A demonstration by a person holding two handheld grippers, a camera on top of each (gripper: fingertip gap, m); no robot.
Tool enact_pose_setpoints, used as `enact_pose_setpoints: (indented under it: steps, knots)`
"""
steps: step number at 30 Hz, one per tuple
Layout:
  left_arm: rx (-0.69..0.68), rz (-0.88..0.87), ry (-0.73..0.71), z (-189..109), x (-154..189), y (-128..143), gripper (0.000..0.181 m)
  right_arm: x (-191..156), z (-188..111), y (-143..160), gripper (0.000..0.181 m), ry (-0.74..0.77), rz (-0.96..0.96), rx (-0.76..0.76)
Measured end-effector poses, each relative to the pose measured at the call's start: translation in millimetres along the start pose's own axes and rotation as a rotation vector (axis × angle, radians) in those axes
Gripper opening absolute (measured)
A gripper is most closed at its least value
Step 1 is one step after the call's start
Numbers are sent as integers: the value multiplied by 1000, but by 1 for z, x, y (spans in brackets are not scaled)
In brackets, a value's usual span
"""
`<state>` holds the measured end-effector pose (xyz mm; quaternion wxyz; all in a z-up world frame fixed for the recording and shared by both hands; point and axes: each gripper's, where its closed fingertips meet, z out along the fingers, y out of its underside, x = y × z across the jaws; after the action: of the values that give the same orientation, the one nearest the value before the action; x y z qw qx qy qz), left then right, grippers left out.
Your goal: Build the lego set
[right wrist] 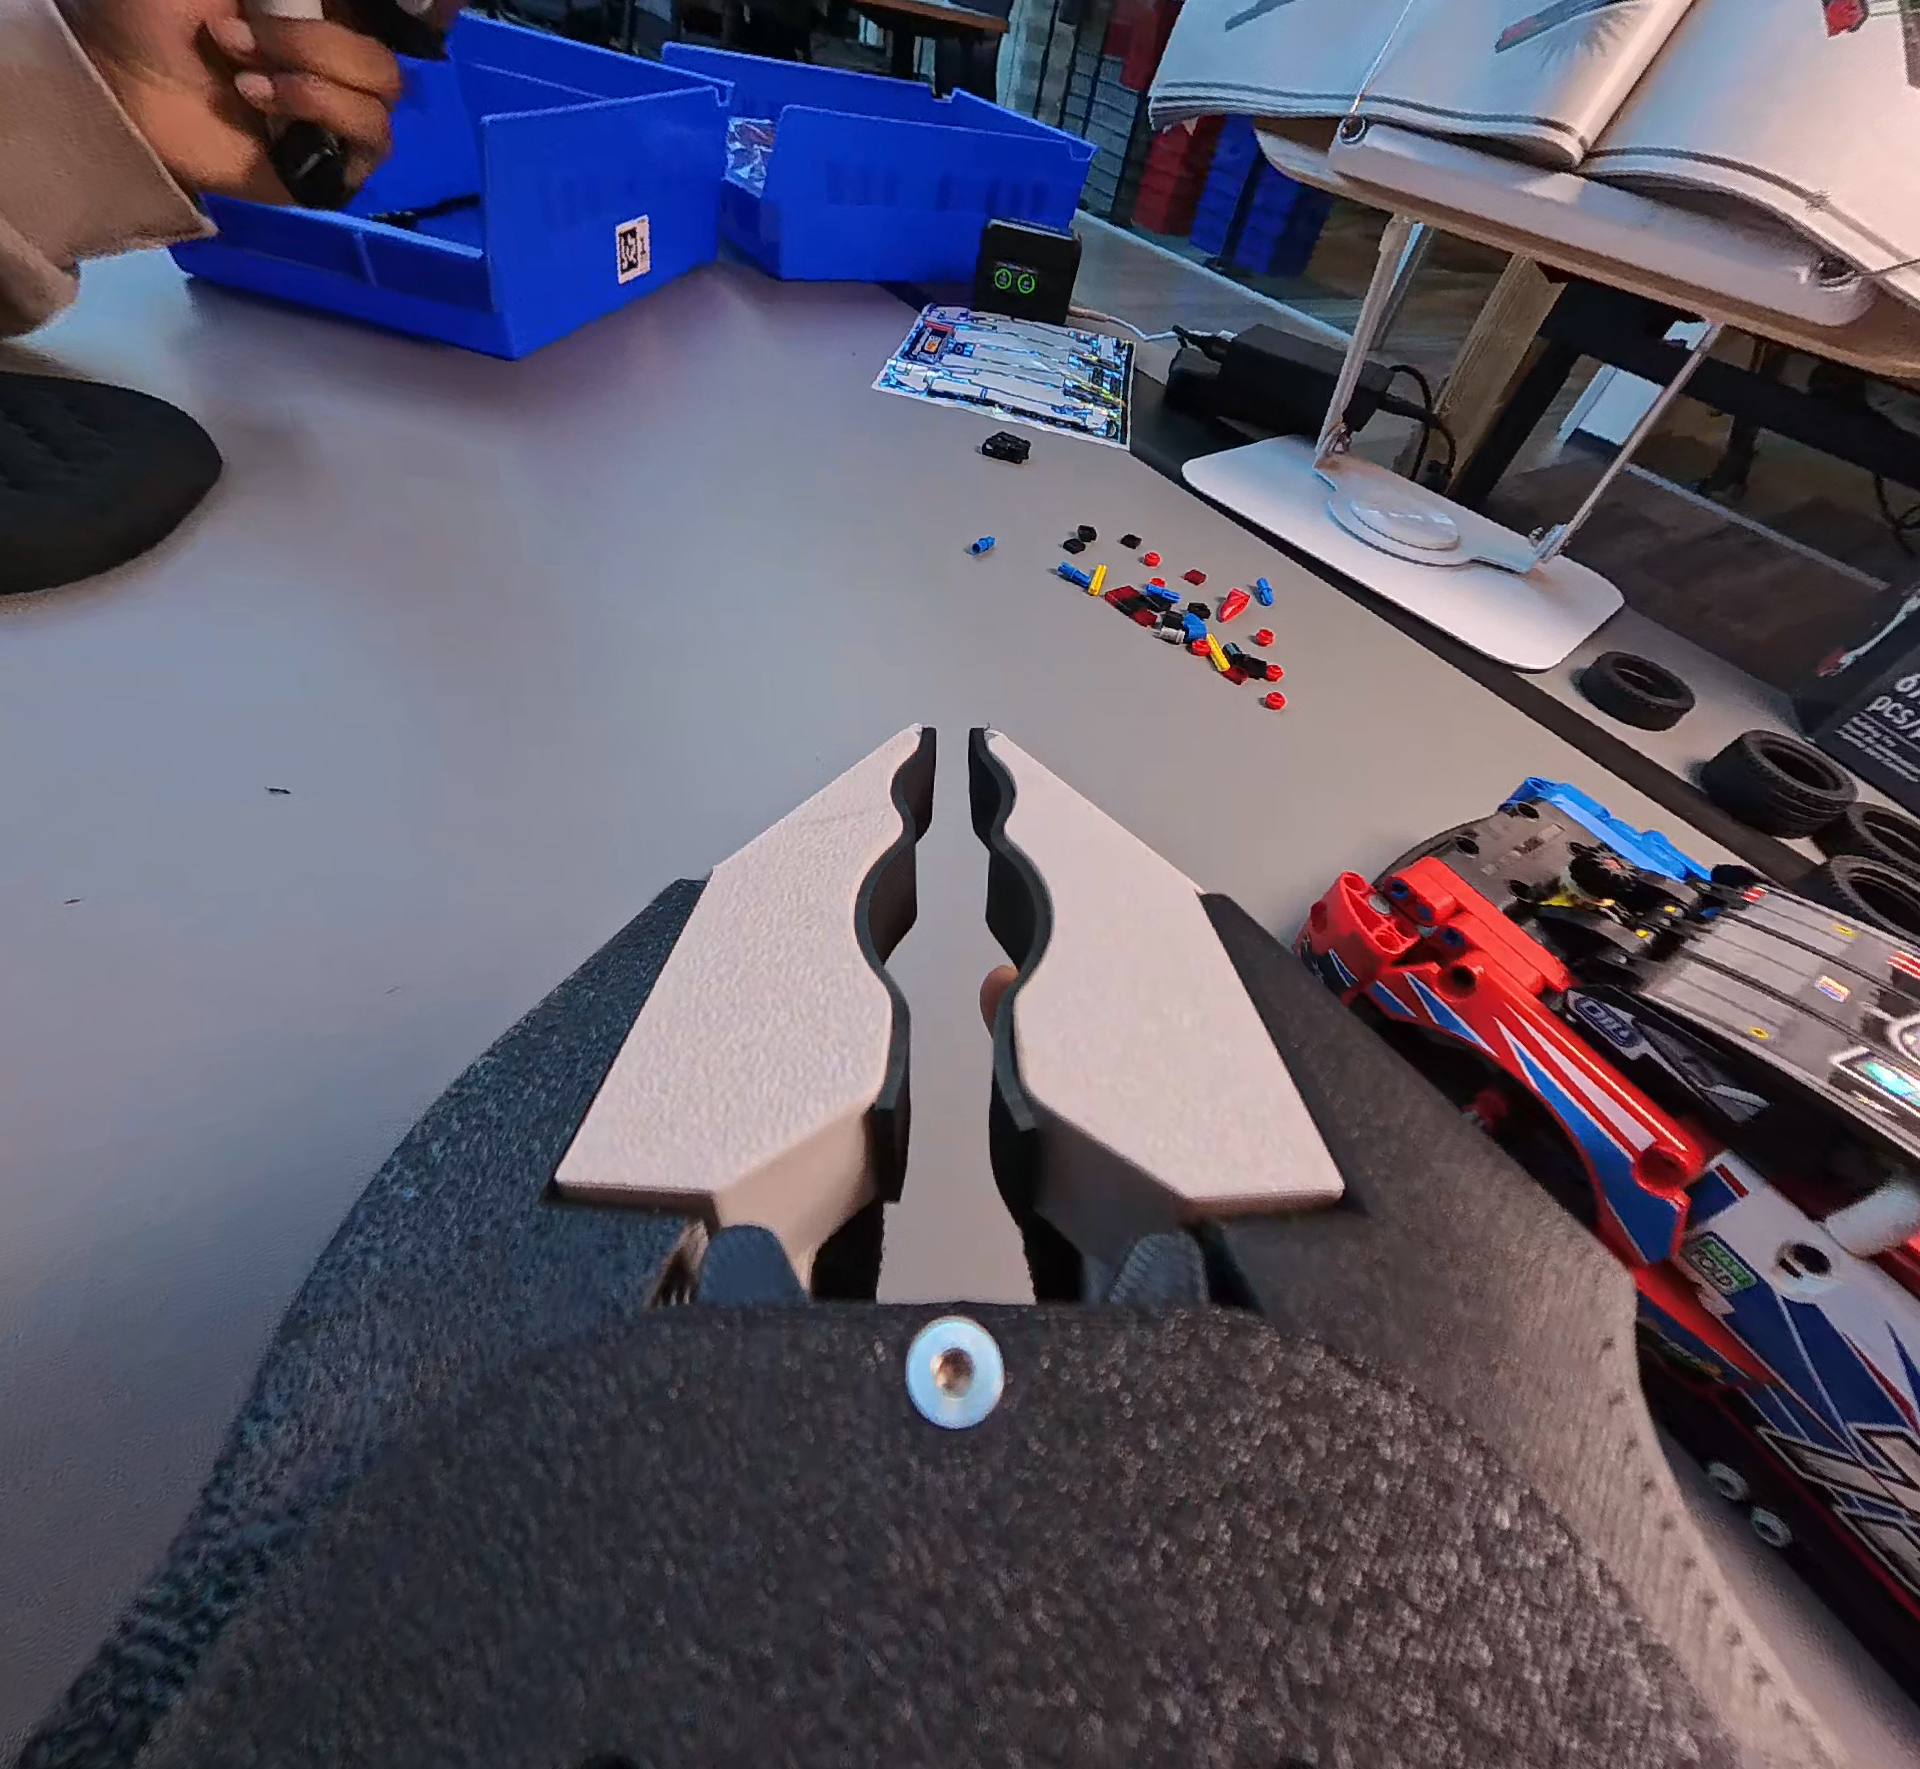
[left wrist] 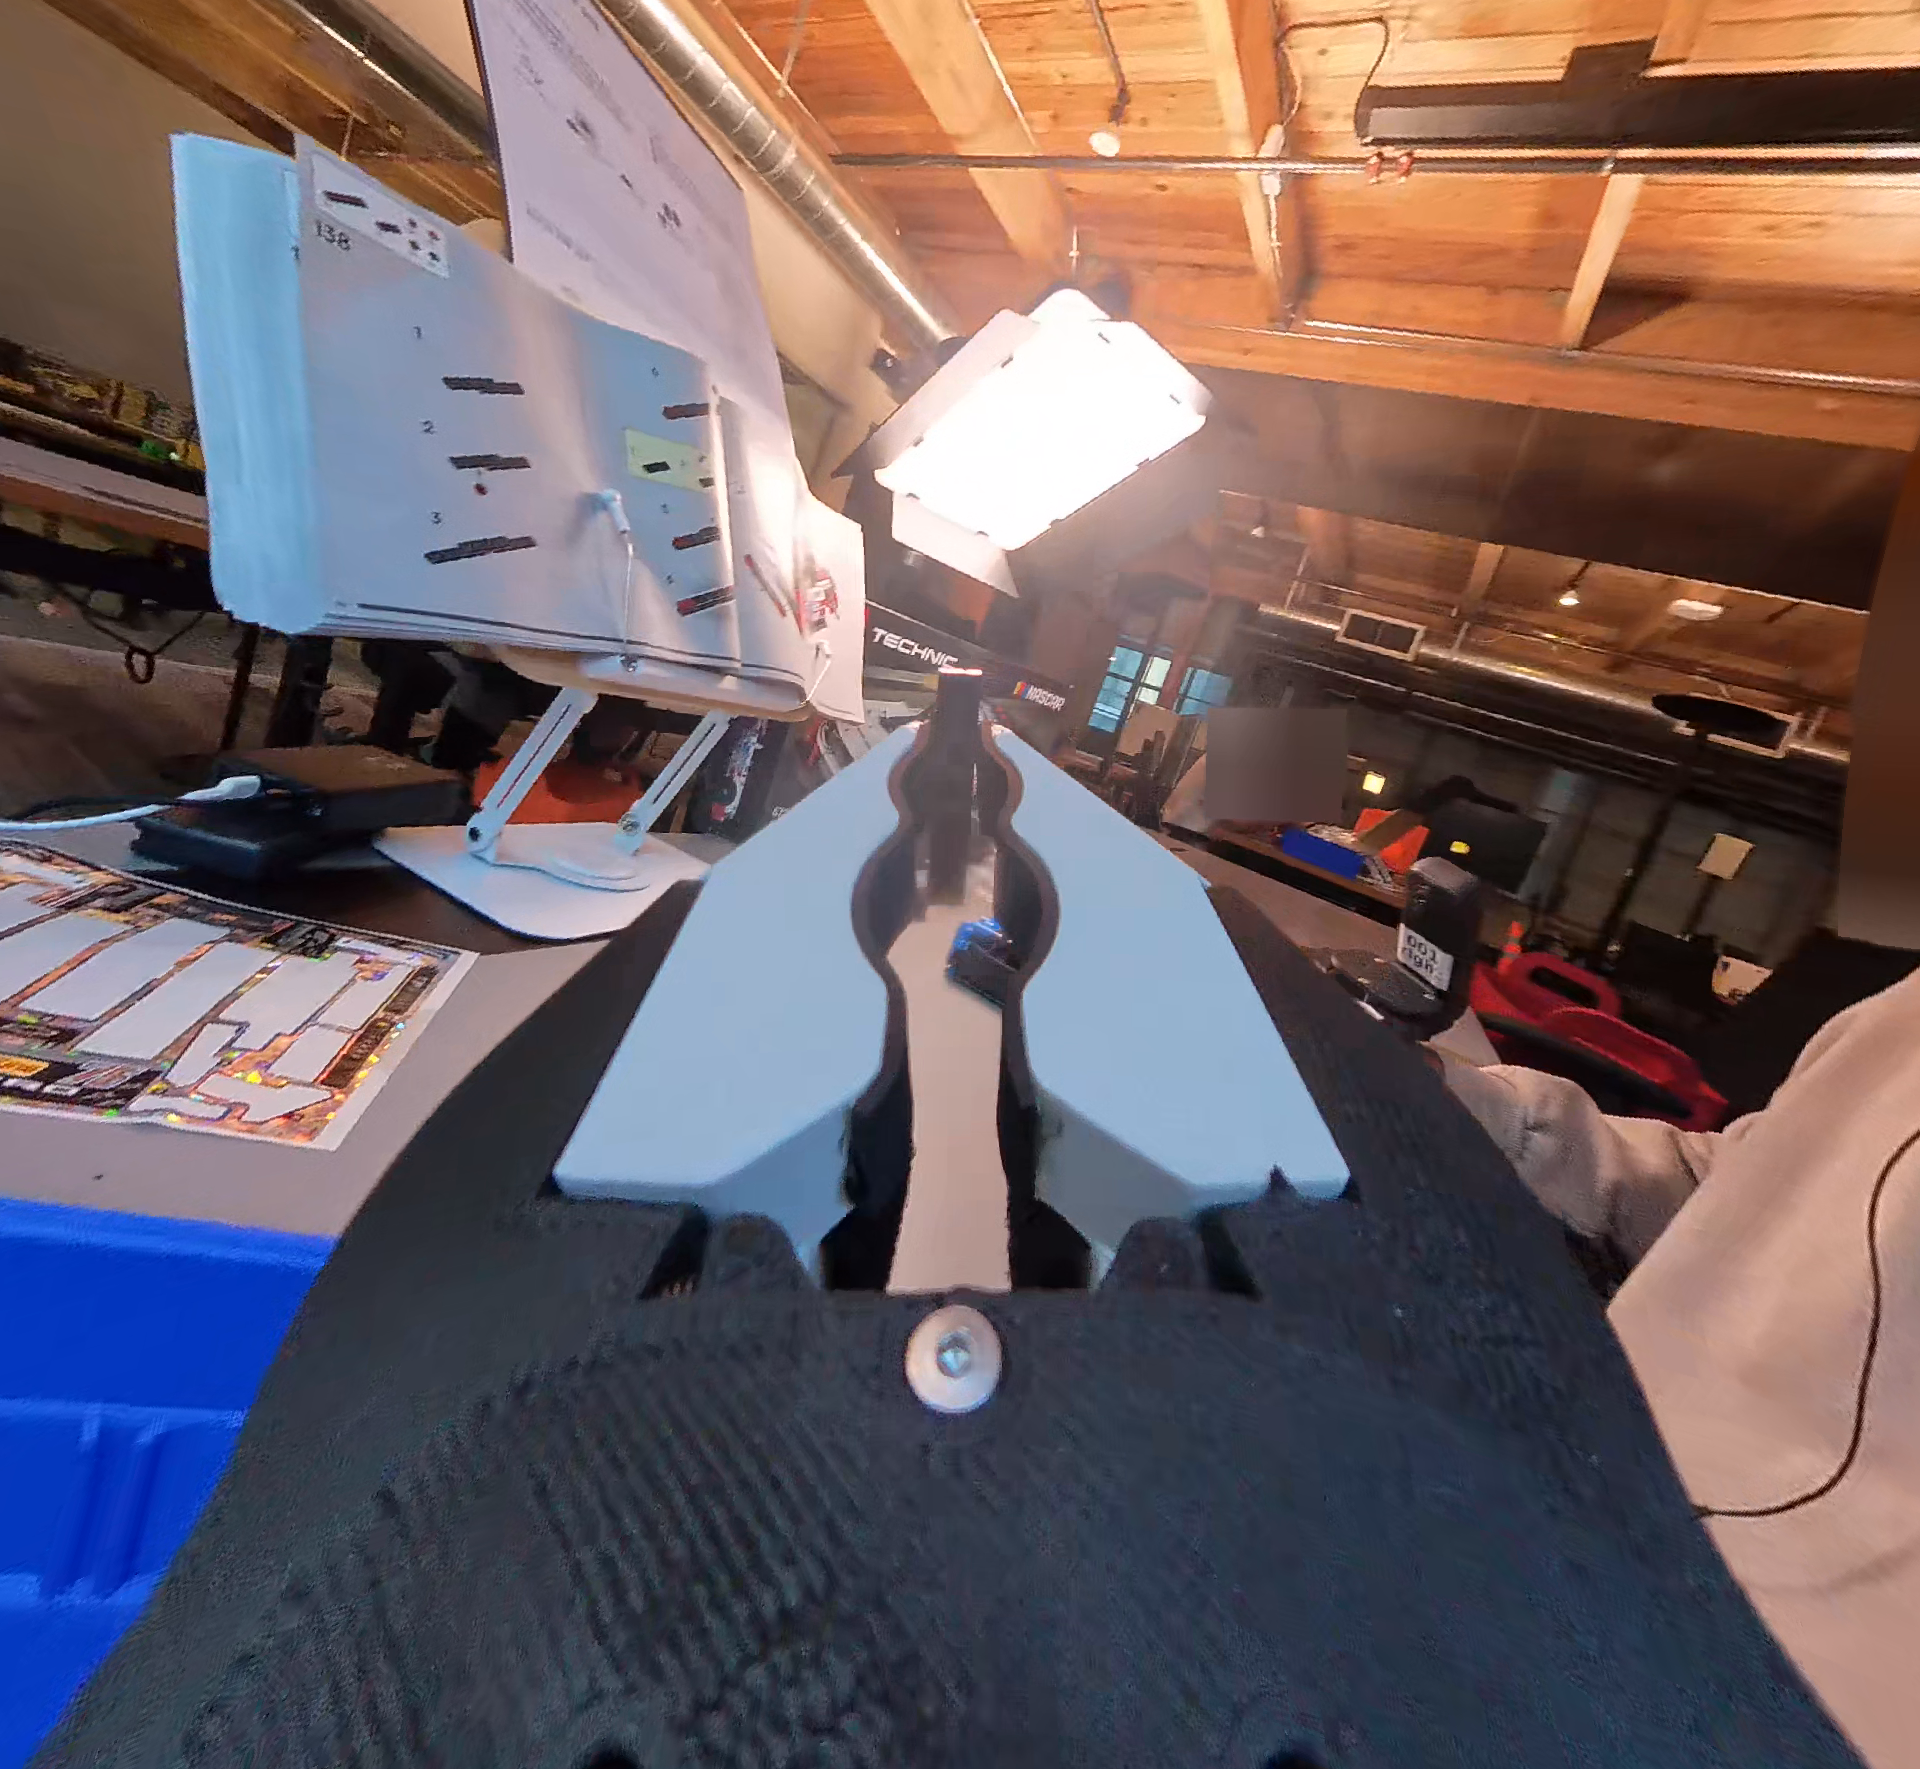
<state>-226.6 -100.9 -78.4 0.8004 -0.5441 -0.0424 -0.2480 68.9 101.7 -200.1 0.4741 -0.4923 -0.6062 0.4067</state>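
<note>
- Dark narrow lego piece (left wrist: 954, 784) clamped upright between the tips of the left tongs (left wrist: 956, 753), raised well above the bench (right wrist: 520, 680).
- Small blue-and-black lego part (left wrist: 982, 956) visible lower in the gap of the same tongs; cannot tell if touching them.
- Red, white and blue lego race car (right wrist: 1621, 1096) lying on the bench, just beside the right tongs (right wrist: 951, 743).
- Right tongs nearly closed, only a thin gap at the tips, holding nothing, hovering low over the bench.
- Loose small lego pieces (right wrist: 1174, 613) scattered farther ahead, sticker sheet (right wrist: 1008, 379) behind them.
- Black tyres (right wrist: 1777, 784) right of the car.
- Open instruction booklet (left wrist: 468, 431) on a white stand (right wrist: 1403, 524); blue bins (right wrist: 582, 192) at the far left.
</note>
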Motion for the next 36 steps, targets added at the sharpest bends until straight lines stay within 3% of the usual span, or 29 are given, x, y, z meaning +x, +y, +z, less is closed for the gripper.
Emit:
enact_pose_setpoints:
  steps: [5, 7, 10, 12, 14, 20, 23, 27, 31, 34, 36]
  knots:
    - [-33, 26, -65, -5, -8, 6, 5, 0, 7, 5, 4, 24, -54, -39]
    - [-101, 84, -227, -14, -28, 3, 5, -1, 10, 8, 4, 30, -80, -59]
    - [-288, 190, -571, -52, -68, -14, 5, -1, 14, 11, 4, 33, -106, -80]
    - [-475, 240, -762, -86, -91, -21, 4, -1, 15, 12, 4, 30, -104, -82]
    - [-662, 237, -859, -112, -105, -18, 5, -1, 17, 13, 4, 24, -94, -79]
    - [-1202, 80, -724, -140, -102, 44, 6, -2, 19, 13, 4, 13, -76, -72]
    - [-1267, 31, -653, -140, -101, 46, 8, 0, 16, 11, 3, 20, -78, -56]
    - [-1354, 16, -638, -152, -110, 30, 30, 2, 15, 9, 3, 21, -58, -43]
    - [-1702, 165, -646, -206, -134, 26, 45, 2, 15, 9, 3, 18, -56, -40]
    - [-2012, 228, -525, -248, -136, 35, 57, 2, 14, 10, 3, 20, -59, -39]
    - [-2150, 223, -492, -267, -136, 41, 59, 3, 14, 10, 3, 24, -59, -37]
